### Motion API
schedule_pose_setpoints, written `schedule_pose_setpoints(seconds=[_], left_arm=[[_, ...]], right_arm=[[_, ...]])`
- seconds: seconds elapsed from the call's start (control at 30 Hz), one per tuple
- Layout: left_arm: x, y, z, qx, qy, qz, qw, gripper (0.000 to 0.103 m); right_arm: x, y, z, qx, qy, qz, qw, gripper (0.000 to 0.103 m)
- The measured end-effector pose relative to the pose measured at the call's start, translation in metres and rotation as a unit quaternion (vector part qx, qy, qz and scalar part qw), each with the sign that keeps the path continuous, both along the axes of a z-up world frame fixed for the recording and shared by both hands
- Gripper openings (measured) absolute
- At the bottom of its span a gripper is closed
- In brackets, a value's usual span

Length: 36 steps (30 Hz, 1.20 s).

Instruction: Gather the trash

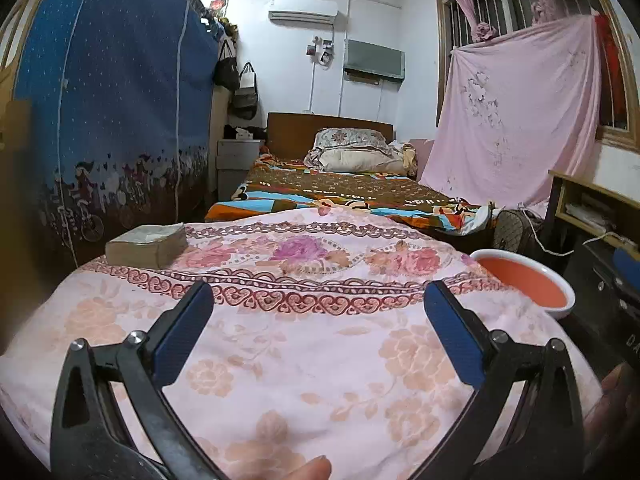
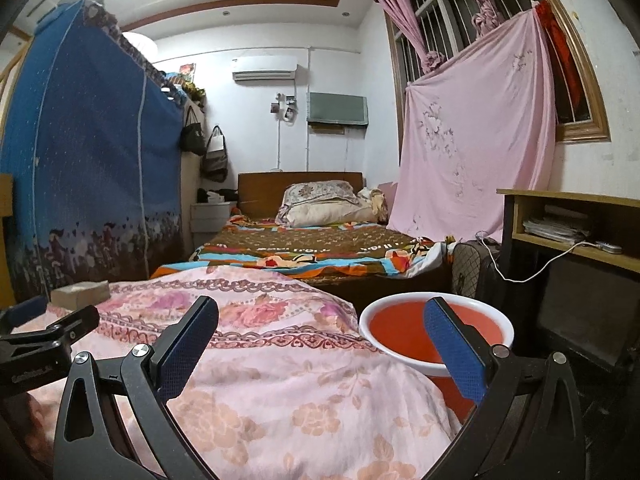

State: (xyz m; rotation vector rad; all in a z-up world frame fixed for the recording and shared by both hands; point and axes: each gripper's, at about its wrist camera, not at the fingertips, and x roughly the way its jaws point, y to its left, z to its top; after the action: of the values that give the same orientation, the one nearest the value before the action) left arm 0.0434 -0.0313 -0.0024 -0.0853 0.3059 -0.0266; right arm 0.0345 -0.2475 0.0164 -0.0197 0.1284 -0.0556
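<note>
Currently both claws hang wide open and empty above a surface draped in a pink floral quilt (image 1: 304, 320); whether a bed or a desk lies under the quilt cannot be told.

From the left wrist view, the left claw (image 1: 318, 300) points across the quilt with nothing between its blue-padded fingers (image 1: 182, 336). From the right wrist view, the right claw (image 2: 320, 314) is spread just as far, also holding nothing. Its right finger overlaps the red basin with a white rim (image 2: 370, 326), which sits just beside the quilt's right edge and probably serves as the trash bin.

No loose scrap of trash is plainly visible on the quilt. The only item on it is a tan paper-wrapped block (image 1: 146, 244) at the far left corner, possibly a pack of tissue paper; the view is too soft to be sure, and it may not be trash at all.

If the block is the target, it looks light, soft and slightly squashy, with a papery wrap that should grip well. Judging by its shape, closing across its shorter sides would hold best. It is well apart from the basin, so the carry would cross the whole quilt.

A second bed (image 1: 340, 192) with a brown patterned cover stands beyond.
</note>
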Motion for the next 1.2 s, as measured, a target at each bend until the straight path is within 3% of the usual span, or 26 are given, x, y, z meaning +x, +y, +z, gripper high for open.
schedule_pose_setpoints(seconds=[0.23,0.6,0.83,1.2], left_arm=[[-0.001,-0.002,-0.011,0.006,-0.005,-0.006,1.0000,0.089],[-0.006,-0.007,-0.019,0.024,-0.016,-0.005,0.9996,0.089],[-0.009,0.003,-0.017,0.008,-0.018,0.017,0.9996,0.089],[-0.012,0.002,-0.022,0.017,-0.024,0.009,0.9995,0.090]], right_arm=[[0.002,0.005,-0.017,-0.026,0.010,0.001,1.000,0.103],[-0.003,0.003,-0.023,-0.022,-0.002,-0.008,1.000,0.103],[-0.007,0.010,-0.025,-0.034,-0.009,0.002,0.999,0.103],[-0.008,0.011,-0.030,-0.037,-0.010,-0.005,0.999,0.103]])
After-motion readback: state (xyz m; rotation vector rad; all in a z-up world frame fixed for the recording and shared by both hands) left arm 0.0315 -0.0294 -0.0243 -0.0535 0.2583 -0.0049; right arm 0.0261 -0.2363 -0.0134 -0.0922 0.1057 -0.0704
